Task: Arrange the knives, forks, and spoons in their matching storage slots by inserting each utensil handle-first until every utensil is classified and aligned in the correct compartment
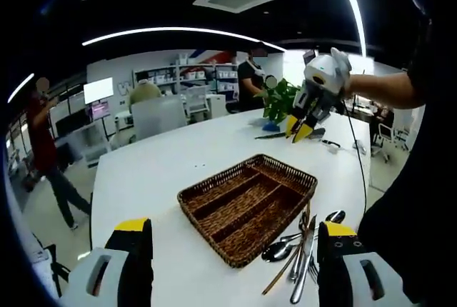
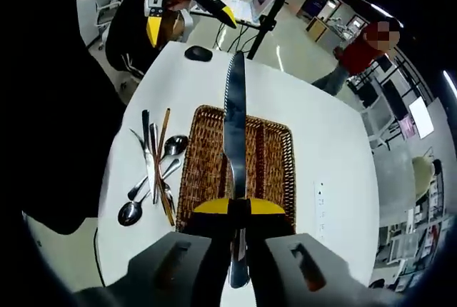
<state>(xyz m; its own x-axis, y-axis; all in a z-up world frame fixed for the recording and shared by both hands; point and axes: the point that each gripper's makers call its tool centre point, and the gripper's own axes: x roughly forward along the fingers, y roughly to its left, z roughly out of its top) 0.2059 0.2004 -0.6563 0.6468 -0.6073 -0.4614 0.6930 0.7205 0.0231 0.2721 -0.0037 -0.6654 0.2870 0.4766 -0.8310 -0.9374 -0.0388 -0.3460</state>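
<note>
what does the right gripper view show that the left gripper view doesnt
Right gripper view alone: the right gripper shut on a serrated knife, blade pointing out over the tray, plus a dark computer mouse at the table's far end.

Left gripper view alone: the left gripper's own jaws, standing wide apart with nothing between them, and a green plant on the far side of the table.

Both: the wicker cutlery tray, its compartments holding no utensils, the loose pile of spoons and other utensils beside it, and the white table.
</note>
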